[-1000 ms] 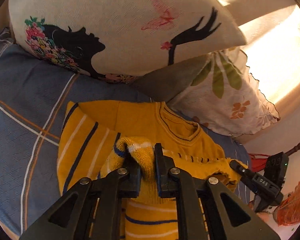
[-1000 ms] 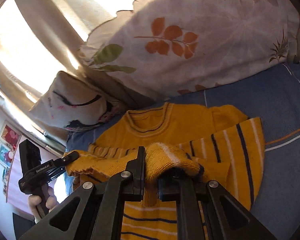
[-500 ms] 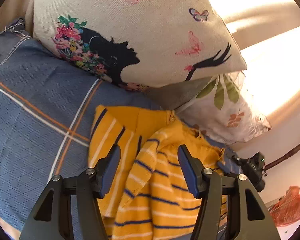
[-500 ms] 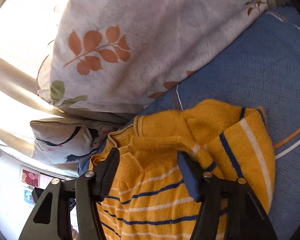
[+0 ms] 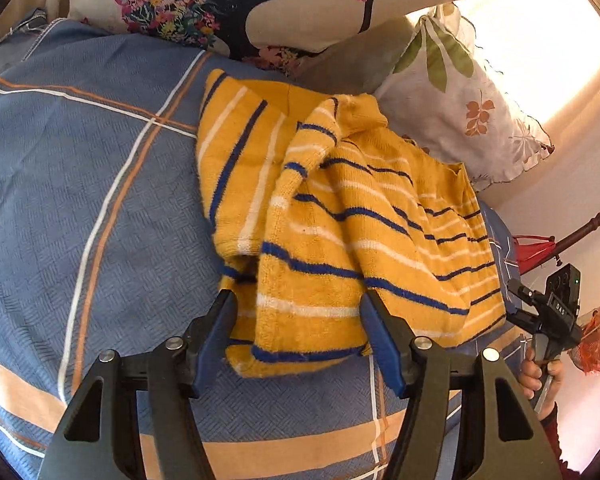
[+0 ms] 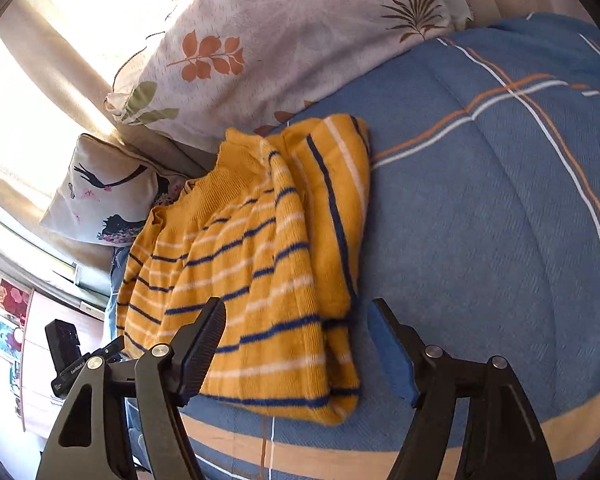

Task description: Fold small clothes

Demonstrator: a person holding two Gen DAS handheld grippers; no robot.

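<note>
The yellow striped sweater (image 5: 340, 216) lies folded on the blue bed cover (image 5: 80, 200), near the pillows (image 5: 460, 92). The left gripper (image 5: 300, 332) has jaws opening wide, holding nothing. The right gripper (image 6: 296, 344) is opening wide too, its jaws not touching the sweater.

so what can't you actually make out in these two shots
- Sweater: its neck opening and underside, both views, hidden by its own folded layers.
- Right gripper: left wrist view, cut off by the sweater's edge; fingers not seen there.
- Pictures on the far wall: right wrist view, too small and blurred.
- Bedspread: its edges, cropped by the lens rim.
</note>
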